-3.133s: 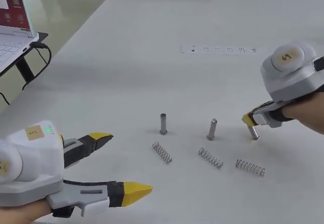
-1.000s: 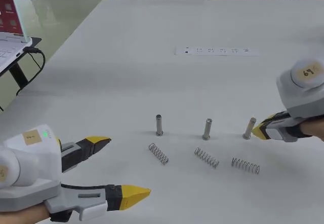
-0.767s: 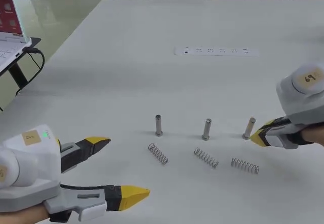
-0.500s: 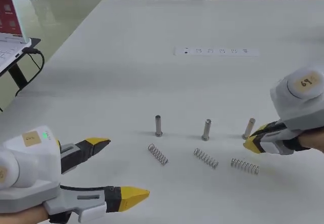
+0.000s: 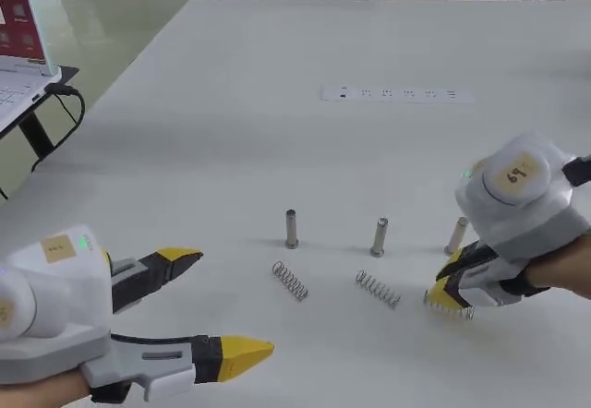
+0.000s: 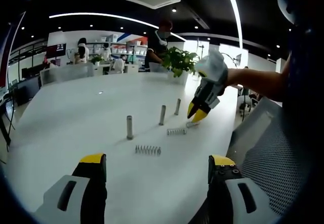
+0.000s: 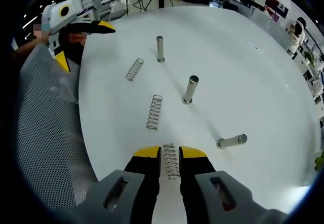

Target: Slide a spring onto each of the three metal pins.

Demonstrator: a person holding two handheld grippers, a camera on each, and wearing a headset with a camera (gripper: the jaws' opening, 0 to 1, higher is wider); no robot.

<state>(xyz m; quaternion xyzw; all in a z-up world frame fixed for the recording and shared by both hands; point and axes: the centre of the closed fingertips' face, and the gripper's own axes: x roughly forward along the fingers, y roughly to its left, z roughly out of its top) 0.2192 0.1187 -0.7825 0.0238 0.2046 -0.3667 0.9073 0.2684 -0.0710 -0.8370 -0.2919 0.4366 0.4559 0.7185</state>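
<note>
White tabletop point(image 5: 277, 76) bears three standing metal pins point(image 5: 292, 228), all bare, with the springs point(image 5: 290, 280) lying just beside them, so nothing is done yet; the left gripper point(image 5: 233, 301) gapes empty, while the right gripper point(image 5: 445, 279) straddles the rightmost spring point(image 7: 170, 165), whether clamped one cannot tell.

Smooth white bench point(image 5: 277, 76), matt with a soft sheen. Short cylindrical pins of bright polished grey metal, glossy: left pin point(image 5: 292, 228), middle pin point(image 5: 379, 236), right pin point(image 5: 457, 235). Thin coiled springs of shiny bare steel wire: left spring point(image 5: 290, 280), middle spring point(image 5: 378, 289), right spring point(image 7: 171, 165). Matt pale-grey moulded plastic on left claw point(image 5: 233, 300) and right claw point(image 7: 170, 152); black plastic jaws; yellow tips point(image 5: 245, 346) dull, rubbery-looking. Rough-looking grey mesh-weave cloth point(image 7: 45, 133).
</note>
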